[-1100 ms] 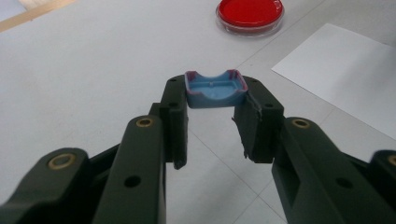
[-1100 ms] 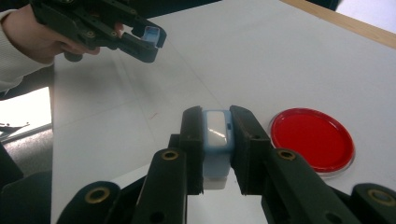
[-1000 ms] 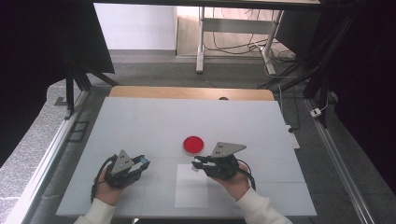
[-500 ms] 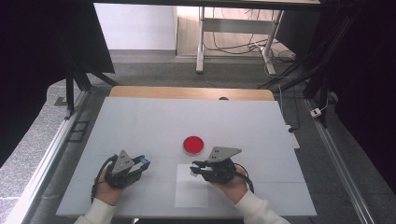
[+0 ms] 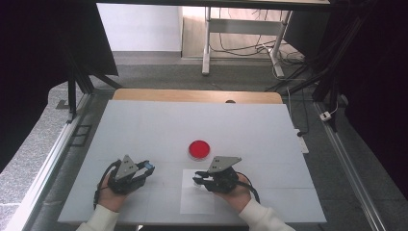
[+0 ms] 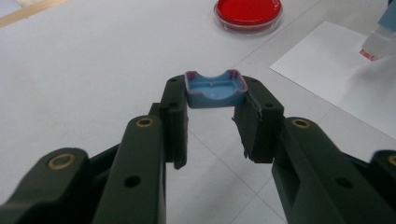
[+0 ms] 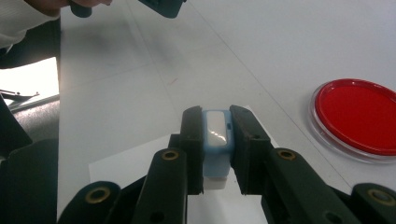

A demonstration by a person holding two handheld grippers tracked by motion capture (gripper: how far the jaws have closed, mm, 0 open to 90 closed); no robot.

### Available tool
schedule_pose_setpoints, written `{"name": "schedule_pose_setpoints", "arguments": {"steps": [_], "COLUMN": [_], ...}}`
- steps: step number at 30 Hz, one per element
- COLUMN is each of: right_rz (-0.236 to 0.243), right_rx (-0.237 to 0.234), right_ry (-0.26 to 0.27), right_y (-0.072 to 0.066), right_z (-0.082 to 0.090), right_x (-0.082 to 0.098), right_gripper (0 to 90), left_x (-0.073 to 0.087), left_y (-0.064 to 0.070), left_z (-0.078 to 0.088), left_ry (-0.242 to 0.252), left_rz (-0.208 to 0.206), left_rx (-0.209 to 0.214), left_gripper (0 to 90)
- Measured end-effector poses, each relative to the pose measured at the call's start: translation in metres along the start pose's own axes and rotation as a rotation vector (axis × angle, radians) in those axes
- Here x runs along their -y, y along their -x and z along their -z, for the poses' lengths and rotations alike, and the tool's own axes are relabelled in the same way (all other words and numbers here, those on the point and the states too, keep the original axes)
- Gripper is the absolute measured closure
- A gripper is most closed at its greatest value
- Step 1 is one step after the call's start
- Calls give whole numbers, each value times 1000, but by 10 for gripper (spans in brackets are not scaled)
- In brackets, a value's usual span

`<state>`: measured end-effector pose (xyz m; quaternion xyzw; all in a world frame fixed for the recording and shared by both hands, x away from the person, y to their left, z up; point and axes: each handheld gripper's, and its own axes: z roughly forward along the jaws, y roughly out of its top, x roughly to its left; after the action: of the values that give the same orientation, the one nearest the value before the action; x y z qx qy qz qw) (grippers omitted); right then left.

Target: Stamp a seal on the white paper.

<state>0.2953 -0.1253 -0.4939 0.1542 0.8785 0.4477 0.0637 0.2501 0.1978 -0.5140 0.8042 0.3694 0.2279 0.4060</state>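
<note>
Your left tool (image 6: 212, 114) is gripping a small blue cap (image 6: 215, 88) right at the tips of its two black jaws. The cap is lying with its hollow side up, and its rim is showing a little red. In the high view your left tool (image 5: 146, 169) is sitting at the near left part of the white worktop (image 5: 144, 125), with its tip pointing to the right.

Your right tool (image 7: 217, 135) is squeezing a small bottle (image 7: 216, 140) between its jaws. The bottle is pale blue with a white middle, and the jaws are pressing on both of its sides. In the high view your right tool (image 5: 196, 180) is sitting over a white sheet of paper (image 5: 197, 204) near the front edge of the worktop, with its tip pointing to the left. In the left tool's view the bottle's white end (image 6: 373, 44) is hanging just above the paper (image 6: 336, 79), and its tip is looking red.

A round dish (image 5: 199, 149) with red stuff inside is resting on the worktop, just behind the paper. The dish is sitting apart from both tools, a bit closer to your right one. The two tools are pointing toward each other, well apart.
</note>
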Motion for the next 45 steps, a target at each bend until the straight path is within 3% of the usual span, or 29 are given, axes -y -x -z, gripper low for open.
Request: {"name": "schedule_pose_setpoints", "arguments": {"steps": [45], "right_rz": [41], "right_rx": [13], "right_ry": [-48], "right_y": [-2], "right_z": [-12], "right_x": [11], "right_gripper": [756], "left_x": [0], "left_y": [0], "left_z": [-1], "left_ry": [-6], "left_rz": [-2], "left_rx": [5], "left_gripper": [652]}}
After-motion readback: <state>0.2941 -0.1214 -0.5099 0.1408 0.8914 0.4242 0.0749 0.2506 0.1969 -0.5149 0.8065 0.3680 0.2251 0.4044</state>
